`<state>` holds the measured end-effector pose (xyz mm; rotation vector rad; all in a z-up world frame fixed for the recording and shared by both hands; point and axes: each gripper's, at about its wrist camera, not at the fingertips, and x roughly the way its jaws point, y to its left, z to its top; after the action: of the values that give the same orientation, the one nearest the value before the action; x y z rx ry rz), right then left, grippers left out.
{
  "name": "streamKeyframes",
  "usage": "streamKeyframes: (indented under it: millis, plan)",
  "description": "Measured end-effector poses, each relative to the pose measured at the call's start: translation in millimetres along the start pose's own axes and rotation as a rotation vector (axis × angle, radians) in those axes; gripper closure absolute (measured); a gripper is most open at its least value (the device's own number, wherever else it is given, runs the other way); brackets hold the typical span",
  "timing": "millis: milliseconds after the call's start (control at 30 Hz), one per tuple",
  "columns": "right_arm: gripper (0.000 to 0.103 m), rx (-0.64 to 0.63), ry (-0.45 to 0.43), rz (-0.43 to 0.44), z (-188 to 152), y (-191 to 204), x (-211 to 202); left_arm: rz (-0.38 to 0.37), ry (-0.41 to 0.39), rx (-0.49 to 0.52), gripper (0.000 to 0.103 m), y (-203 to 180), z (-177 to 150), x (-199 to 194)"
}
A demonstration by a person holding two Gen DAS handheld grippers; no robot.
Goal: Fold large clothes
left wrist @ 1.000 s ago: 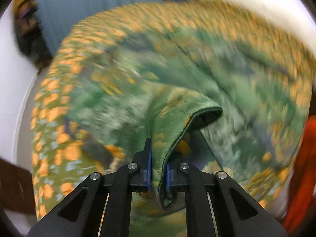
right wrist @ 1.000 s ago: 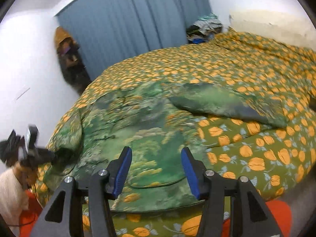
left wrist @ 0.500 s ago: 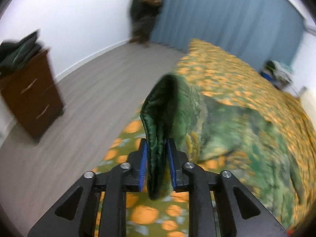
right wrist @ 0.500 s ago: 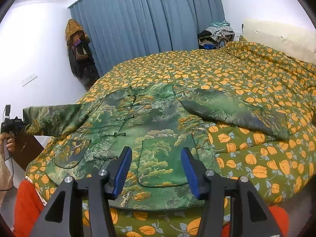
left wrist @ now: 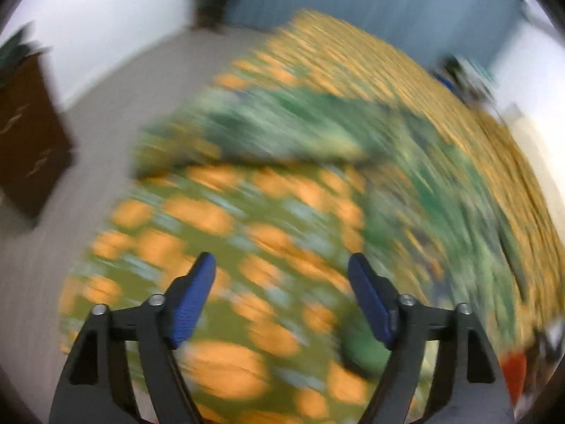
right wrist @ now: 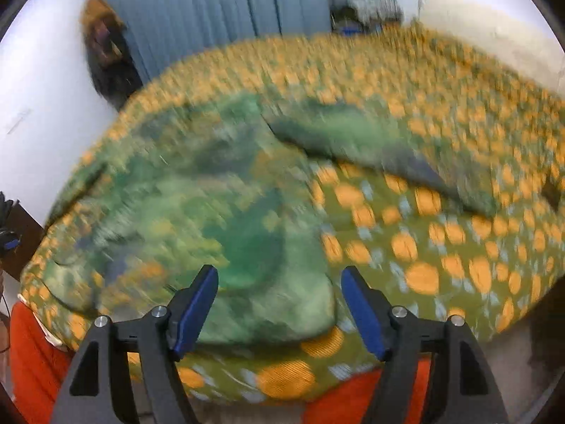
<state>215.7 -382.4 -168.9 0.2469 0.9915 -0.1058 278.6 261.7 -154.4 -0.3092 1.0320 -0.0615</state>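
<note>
Both grippers, left gripper [left wrist: 281,263] and right gripper [right wrist: 279,276], are opening with nothing between their jaws, hovering low in frame over the orange-flowered bedspread [right wrist: 441,254], while the green jacket [right wrist: 212,219] is lying spread across mid-frame.

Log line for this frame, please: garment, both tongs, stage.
stage: pre-fold, spreading | green jacket: flat on orange-print bedspread | left tongs: opening, nothing between | right tongs: opening, empty, above hem
</note>
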Motion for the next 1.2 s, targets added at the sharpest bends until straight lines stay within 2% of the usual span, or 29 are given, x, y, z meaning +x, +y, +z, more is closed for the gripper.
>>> streamKeyframes:
  millis: [33,133,233,333,367,400,433,467,533,567,733,933,1000,1033,1067,1100,1133,1167,1200]
  plan:
    - [0.029,0.015,0.025,0.003,-1,-8,6,-0.040,0.061,0.052,0.021,-22,-8,14]
    - [0.029,0.086,0.106,0.052,-3,-29,29,-0.083,0.194,0.133,0.021,-61,-26,51]
    - [0.029,0.097,0.151,0.125,-2,-30,48,-0.079,0.320,0.150,0.021,-79,-42,89]
    - [0.029,0.061,0.183,0.106,-5,-24,65,-0.110,0.394,0.129,0.020,-82,-51,108]
    - [0.029,0.062,0.196,0.130,-6,-22,70,-0.111,0.385,0.124,0.028,-83,-53,105]
    - [0.030,0.077,0.215,0.166,-8,-22,75,-0.129,0.386,0.116,0.041,-83,-53,104]
    - [0.041,0.085,0.221,0.184,-8,-22,75,-0.147,0.391,0.110,0.073,-83,-54,102]
    - [0.063,0.078,0.222,0.190,-8,-20,74,-0.165,0.391,0.106,0.081,-83,-54,100]
    - [0.083,0.054,0.209,0.171,-7,-17,69,-0.173,0.375,0.129,0.088,-87,-56,90]
    - [0.086,0.052,0.198,0.179,-7,-17,63,-0.174,0.371,0.138,0.090,-88,-56,87]
    - [0.088,0.023,0.174,0.158,-5,-15,40,-0.176,0.374,0.189,0.091,-100,-69,65]
    - [0.088,-0.002,0.216,0.140,-19,-16,31,-0.149,0.402,0.206,0.089,-95,-98,52]
    - [0.088,-0.017,0.219,0.129,-25,-13,29,-0.123,0.383,0.244,0.084,-98,-100,49]
    - [0.087,-0.026,0.214,0.121,-26,-11,29,-0.101,0.357,0.270,0.076,-101,-99,47]
    - [0.083,-0.039,0.193,0.108,-27,-9,27,-0.088,0.334,0.285,0.069,-106,-95,46]
    - [0.082,-0.046,0.174,0.094,-25,-7,26,-0.079,0.316,0.296,0.066,-106,-92,41]
    - [0.077,-0.049,0.164,0.084,-23,-7,24,-0.066,0.288,0.315,0.062,-109,-88,35]
    - [0.062,-0.049,0.145,0.075,-20,-7,20,-0.055,0.258,0.332,0.058,-112,-83,29]
    - [0.056,-0.045,0.127,0.074,-20,-7,15,-0.050,0.226,0.347,0.055,-114,-80,21]
